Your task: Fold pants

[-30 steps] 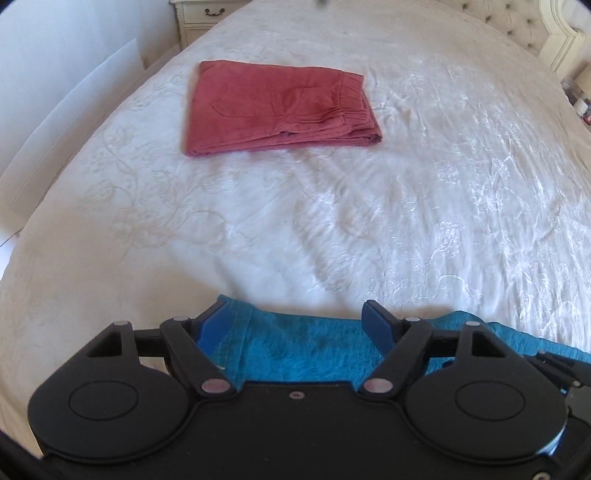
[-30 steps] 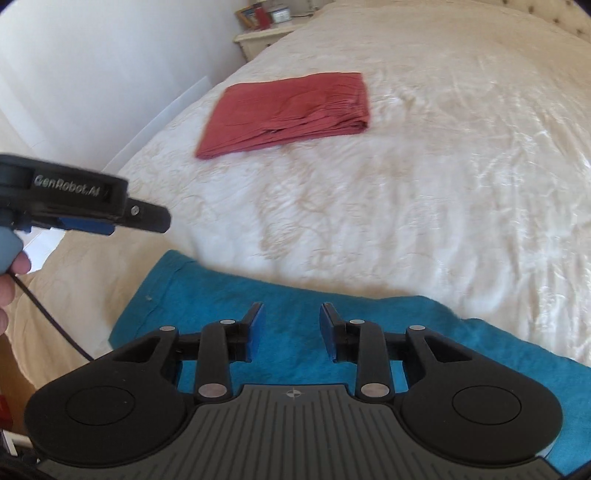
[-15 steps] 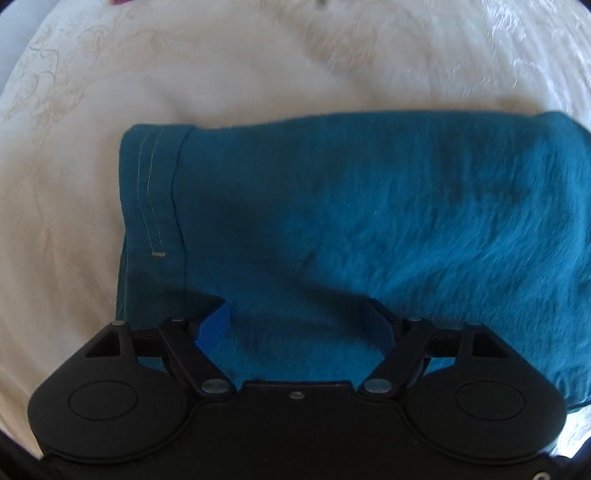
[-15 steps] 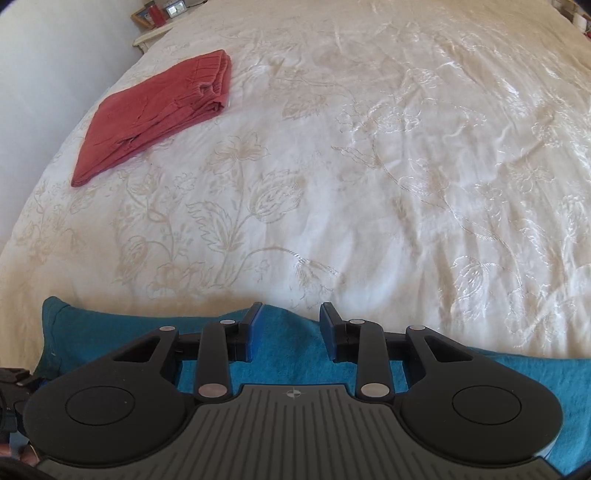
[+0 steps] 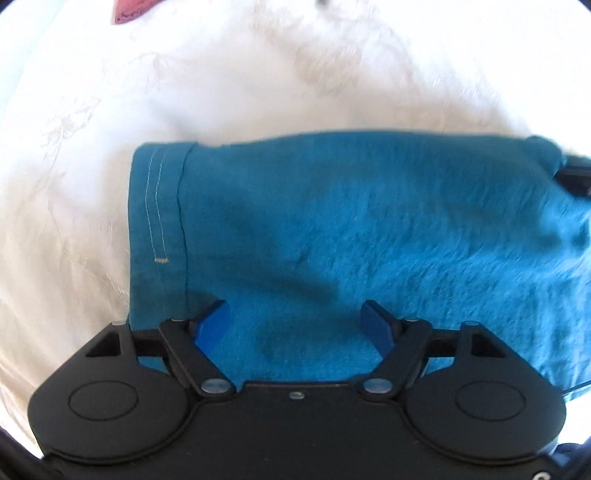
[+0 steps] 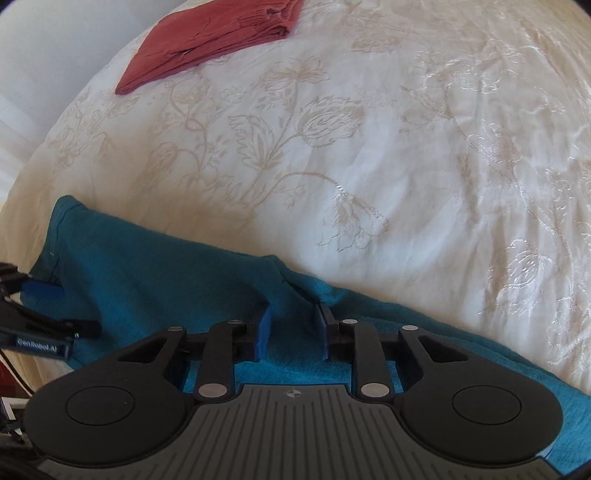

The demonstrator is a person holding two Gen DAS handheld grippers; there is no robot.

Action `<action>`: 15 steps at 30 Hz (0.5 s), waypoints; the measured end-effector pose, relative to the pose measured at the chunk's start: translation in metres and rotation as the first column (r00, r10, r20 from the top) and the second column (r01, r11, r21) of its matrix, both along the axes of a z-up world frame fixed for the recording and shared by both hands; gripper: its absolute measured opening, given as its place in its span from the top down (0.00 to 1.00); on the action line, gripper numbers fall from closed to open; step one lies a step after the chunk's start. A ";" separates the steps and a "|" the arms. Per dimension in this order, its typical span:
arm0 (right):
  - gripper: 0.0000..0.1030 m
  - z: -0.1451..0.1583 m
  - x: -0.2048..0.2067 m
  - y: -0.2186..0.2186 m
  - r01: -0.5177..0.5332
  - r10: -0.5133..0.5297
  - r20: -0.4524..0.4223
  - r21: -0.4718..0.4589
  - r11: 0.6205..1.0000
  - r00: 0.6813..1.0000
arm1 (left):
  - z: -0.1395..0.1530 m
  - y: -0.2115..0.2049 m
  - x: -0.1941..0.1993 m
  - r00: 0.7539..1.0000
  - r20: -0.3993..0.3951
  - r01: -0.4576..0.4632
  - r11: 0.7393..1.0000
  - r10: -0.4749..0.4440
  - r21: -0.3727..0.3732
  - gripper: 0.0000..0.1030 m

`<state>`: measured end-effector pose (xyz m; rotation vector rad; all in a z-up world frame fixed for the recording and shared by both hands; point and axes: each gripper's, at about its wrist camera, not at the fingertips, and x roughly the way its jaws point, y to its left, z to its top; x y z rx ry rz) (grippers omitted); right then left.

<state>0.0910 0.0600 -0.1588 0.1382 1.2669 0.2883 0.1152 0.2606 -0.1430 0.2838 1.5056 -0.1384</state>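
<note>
The teal pants (image 5: 351, 236) are seen spread across the lower half of the left wrist view, lying on the bed's white embroidered bedspread (image 5: 229, 85), with the stitched hem (image 5: 157, 206) at the left centre of that frame. The left gripper (image 5: 297, 325) is held low over the fabric near that hem; its blue-padded fingers (image 5: 212, 325) are spread wide apart and nothing is clamped between them, though whether the tips press on the cloth cannot be told. In the right wrist view the same pants (image 6: 155, 266) are stretched as a band from the left centre to the lower right of the frame. The right gripper (image 6: 293, 328) is set at the far edge of the pants, where a raised ridge of cloth (image 6: 295, 284) is seen just ahead of the tips and in line with the narrow gap; the fingers (image 6: 263, 332) are drawn partly together, and whether the cloth is actually pinched cannot be told. The left gripper (image 6: 44, 314) is also visible at the left edge of this frame, over the hem end of the pants. Folded red pants (image 6: 210, 40) are seen at the upper left, well apart from the teal pair, on the bedspread (image 6: 424, 155); only a corner of them (image 5: 129, 9) shows at the top left of the left wrist view.
</note>
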 end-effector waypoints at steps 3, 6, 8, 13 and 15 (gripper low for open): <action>0.76 0.006 -0.009 0.006 -0.021 0.021 0.024 0.000 1.000 0.999 | 0.026 -0.014 0.010 0.997 0.070 0.020 0.998 -0.015 -0.064 0.23; 0.76 0.005 -0.013 0.011 -0.037 0.037 0.013 0.025 0.999 0.999 | 0.034 -0.032 0.026 0.991 0.130 0.030 0.994 -0.017 -0.101 0.23; 0.76 0.002 -0.013 0.017 -0.065 0.065 0.004 0.017 0.998 0.998 | 0.030 -0.041 0.034 0.990 0.142 0.024 0.994 -0.008 -0.109 0.23; 0.76 -0.004 -0.021 0.036 -0.137 0.137 -0.016 -0.007 0.991 0.991 | 0.009 -0.049 0.046 0.988 0.157 0.015 0.997 -0.003 -0.072 0.23; 0.76 0.001 -0.023 0.035 -0.113 0.113 -0.011 -0.002 0.994 0.994 | -0.004 -0.048 0.045 0.991 0.130 0.030 0.998 -0.023 -0.050 0.23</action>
